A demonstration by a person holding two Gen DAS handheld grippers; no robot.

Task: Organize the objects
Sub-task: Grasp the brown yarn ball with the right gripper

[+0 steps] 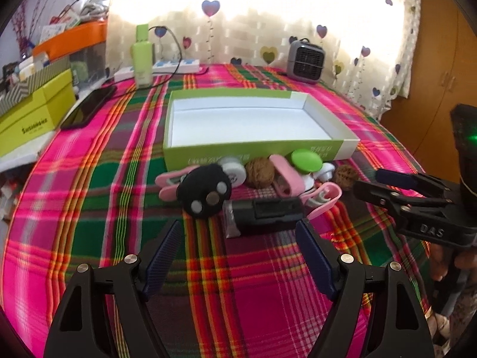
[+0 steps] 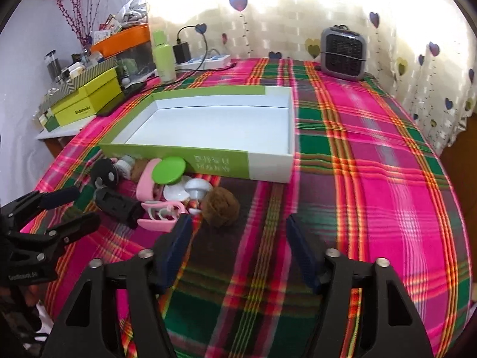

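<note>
An empty green-and-white box [image 1: 256,152] [image 2: 208,161] lies on the plaid cloth. Small objects are piled against its near wall: a black round pouch [image 1: 205,189] [image 2: 104,171], a black cylinder [image 1: 265,214] [image 2: 119,205], walnuts [image 1: 259,173] [image 2: 220,205], a green lid [image 1: 305,161] [image 2: 168,170], pink clips [image 1: 323,198] [image 2: 159,216] and white caps [image 1: 234,171] [image 2: 195,188]. My left gripper [image 1: 238,232] [image 2: 67,205] is open and empty, just short of the black cylinder. My right gripper [image 2: 237,223] [image 1: 371,182] is open and empty, near a walnut.
A grey mini heater [image 1: 307,61] [image 2: 342,52], a green bottle [image 1: 143,55] [image 2: 164,56] and a power strip [image 1: 176,65] stand at the back. A phone [image 1: 88,107] and yellow-green boxes [image 1: 32,113] [image 2: 86,98] sit at the left edge.
</note>
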